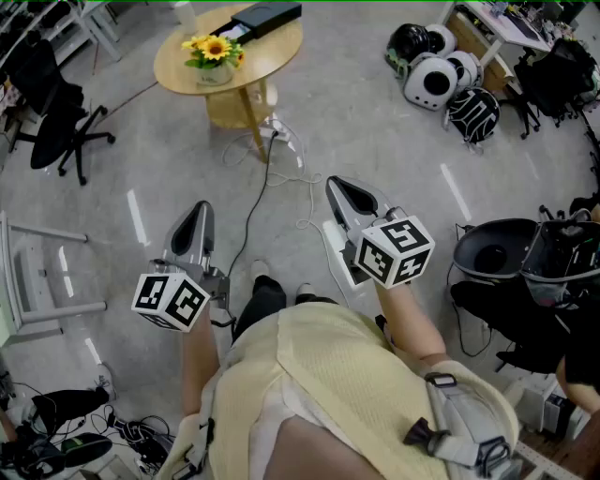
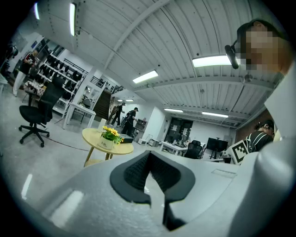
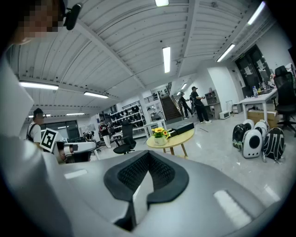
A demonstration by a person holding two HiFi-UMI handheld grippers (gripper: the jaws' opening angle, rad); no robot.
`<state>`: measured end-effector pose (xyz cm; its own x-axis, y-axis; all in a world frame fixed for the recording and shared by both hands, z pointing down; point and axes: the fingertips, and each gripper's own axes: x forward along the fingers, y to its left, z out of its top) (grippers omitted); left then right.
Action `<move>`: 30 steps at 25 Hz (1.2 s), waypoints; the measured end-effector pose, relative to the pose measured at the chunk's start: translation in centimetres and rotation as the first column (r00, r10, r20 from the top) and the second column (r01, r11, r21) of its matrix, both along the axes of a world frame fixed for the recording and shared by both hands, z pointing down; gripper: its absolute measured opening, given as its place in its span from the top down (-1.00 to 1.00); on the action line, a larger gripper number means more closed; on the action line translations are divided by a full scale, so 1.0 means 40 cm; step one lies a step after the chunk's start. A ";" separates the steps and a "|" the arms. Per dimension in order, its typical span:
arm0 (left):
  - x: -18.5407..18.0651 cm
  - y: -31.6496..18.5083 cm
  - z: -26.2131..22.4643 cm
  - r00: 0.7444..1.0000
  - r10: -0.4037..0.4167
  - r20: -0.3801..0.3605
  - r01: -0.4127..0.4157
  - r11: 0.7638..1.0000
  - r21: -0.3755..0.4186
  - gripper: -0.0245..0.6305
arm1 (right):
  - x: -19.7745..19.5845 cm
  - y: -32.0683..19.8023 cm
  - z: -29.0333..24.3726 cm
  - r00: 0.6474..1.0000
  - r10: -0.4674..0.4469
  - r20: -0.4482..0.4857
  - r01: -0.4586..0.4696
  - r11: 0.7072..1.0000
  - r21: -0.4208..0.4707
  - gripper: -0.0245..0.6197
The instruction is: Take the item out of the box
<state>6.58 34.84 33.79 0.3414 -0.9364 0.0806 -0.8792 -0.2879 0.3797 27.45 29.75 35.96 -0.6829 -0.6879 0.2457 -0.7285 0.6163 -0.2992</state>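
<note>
Black box (image 1: 267,17) on round tabletop (image 1: 174,71), well apart at 12 o'clock; left claw (image 1: 199,212) and right claw (image 1: 340,188) both clenched, empty.

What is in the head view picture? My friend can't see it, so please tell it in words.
A person, seen from above, holds a left gripper and a right gripper out over a grey floor, both shut with nothing in them. Ahead stands a round wooden table with a black box and a pot of yellow flowers on it.
</note>
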 end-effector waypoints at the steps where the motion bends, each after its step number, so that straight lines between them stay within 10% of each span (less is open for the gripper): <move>1: 0.001 0.000 0.005 1.000 -0.003 0.009 0.003 1.000 -0.009 0.95 | 0.004 -0.002 0.004 1.000 0.001 0.003 -0.001 1.000 -0.006 0.91; 10: -0.001 -0.064 0.052 0.997 0.077 0.019 -0.076 0.994 -0.078 0.95 | -0.029 -0.041 0.030 0.999 -0.022 0.028 0.023 0.998 -0.059 0.91; 30: -0.311 -0.398 0.082 0.998 0.032 0.054 -0.028 0.996 -0.079 0.79 | -0.304 -0.360 0.026 0.997 -0.070 -0.021 0.070 0.997 -0.039 0.88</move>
